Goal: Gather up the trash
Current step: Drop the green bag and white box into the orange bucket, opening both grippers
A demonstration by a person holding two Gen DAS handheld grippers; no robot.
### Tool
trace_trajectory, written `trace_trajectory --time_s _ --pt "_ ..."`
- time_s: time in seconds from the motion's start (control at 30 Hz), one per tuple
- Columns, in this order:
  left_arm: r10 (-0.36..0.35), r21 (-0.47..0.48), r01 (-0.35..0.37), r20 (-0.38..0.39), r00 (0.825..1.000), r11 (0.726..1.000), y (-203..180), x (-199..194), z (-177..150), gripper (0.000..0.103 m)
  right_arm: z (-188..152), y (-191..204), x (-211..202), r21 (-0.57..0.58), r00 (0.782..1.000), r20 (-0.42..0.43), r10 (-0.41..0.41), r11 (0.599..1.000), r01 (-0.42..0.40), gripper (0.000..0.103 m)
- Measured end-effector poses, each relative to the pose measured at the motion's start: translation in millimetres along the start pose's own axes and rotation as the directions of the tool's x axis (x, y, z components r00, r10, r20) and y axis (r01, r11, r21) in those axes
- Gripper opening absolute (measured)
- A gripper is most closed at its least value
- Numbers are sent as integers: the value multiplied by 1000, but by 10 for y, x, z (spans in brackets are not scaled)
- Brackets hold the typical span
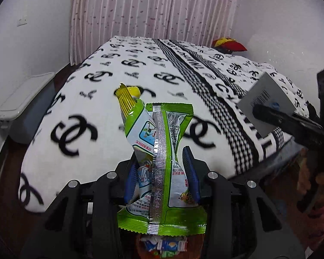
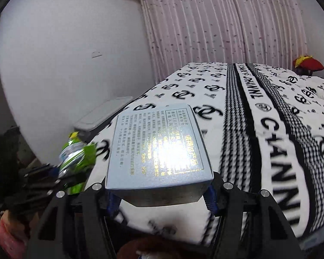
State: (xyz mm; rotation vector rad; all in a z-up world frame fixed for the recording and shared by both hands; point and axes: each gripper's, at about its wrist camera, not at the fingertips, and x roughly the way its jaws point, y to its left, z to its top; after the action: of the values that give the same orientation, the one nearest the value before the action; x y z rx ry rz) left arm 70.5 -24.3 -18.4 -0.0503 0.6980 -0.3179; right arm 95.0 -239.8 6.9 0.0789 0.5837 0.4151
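Wrapper (image 1: 162, 151) pinched in L jaws, bed (image 1: 101, 108) edge prob. below.

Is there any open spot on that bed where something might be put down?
Yes: most of the patterned blanket looks bare, from the houndstooth stripe toward the pink curtain. The far corner holds a red and yellow cushion. Near the foot, both grippers crowd it, holding a green wrapper and grey box.

wrapper (image 1: 159, 151) between left gripper (image 1: 162, 172) fingers, over bed (image 1: 110, 69) | box (image 2: 159, 149) between right gripper (image 2: 159, 198) fingers, right of wrapper | bin (image 1: 26, 108) left of bed | curtain (image 1: 153, 8) behind bed
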Motion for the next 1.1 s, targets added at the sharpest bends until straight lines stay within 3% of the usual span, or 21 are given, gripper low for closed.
trace_trajectory --time_s 0.27,0.5,0.63,0.9,1.1 --pt "-28 45 31 -73 997 998 -51 -64 -590 39 -791 216 -164 17 997 -83 8 1000 -7 60" --pt "-41 67 55 -195 980 996 -104 187 -1166 39 -1428 334 12 16 981 -192 3 1000 0 60" --pt "-61 41 75 -286 956 996 -93 460 -1473 39 -1721 299 218 32 965 -263 0 999 8 60" --pt "-34 14 44 -428 903 999 -26 927 -1898 39 -2224 231 592 77 913 -407 15 997 18 60" --pt "-32 -17 27 -533 846 999 38 1227 -2146 39 -2496 179 859 95 871 -491 9 995 43 60"
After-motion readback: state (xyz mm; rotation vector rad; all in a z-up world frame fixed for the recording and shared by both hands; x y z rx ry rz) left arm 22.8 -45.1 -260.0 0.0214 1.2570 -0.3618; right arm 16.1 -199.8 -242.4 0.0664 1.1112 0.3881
